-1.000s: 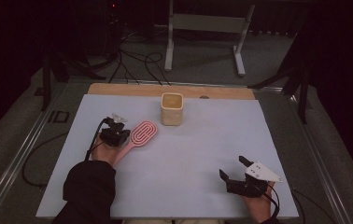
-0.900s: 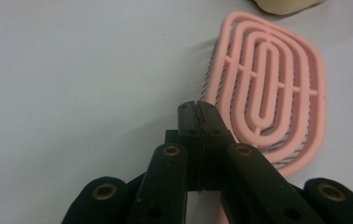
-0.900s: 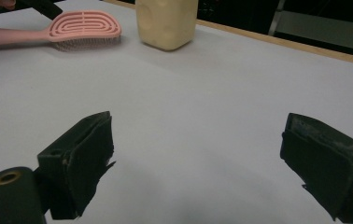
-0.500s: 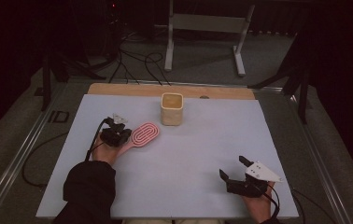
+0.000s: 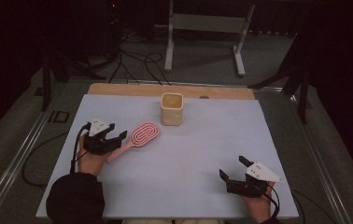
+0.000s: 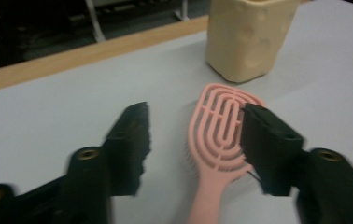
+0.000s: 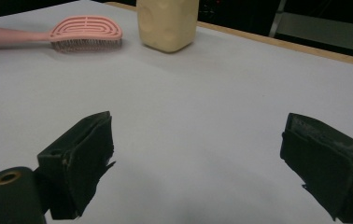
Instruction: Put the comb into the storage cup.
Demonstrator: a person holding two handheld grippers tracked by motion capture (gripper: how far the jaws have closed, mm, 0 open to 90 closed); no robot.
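A pink hairbrush [image 5: 139, 136] lies flat on the white table, its head pointing toward a cream cup [image 5: 171, 108] at the back middle. My left gripper [image 5: 116, 138] hovers just over the brush handle [image 6: 207, 196]. Its jaws have just been opening and stand apart on either side of the brush [image 6: 221, 126], with no pad pressing on it. The cup [image 6: 249, 37] stands right behind the brush head. My right gripper [image 5: 232, 169] rests at the front right, open with nothing between its fingers [image 7: 79, 158]. From there the brush [image 7: 86, 30] and cup [image 7: 167, 23] lie far off.
A wooden strip [image 5: 132, 89] runs along the table's far edge. Metal rails [image 5: 20, 154] border the table on both sides. Behind it stand a white frame [image 5: 202, 28] and loose floor cables [image 5: 137, 60]. Bare white surface [image 5: 198, 144] spans the middle.
The left gripper, shut on the brush handle before, has opened and drawn back toward the left and slightly up. The brush stays on the table. The right gripper has not moved.
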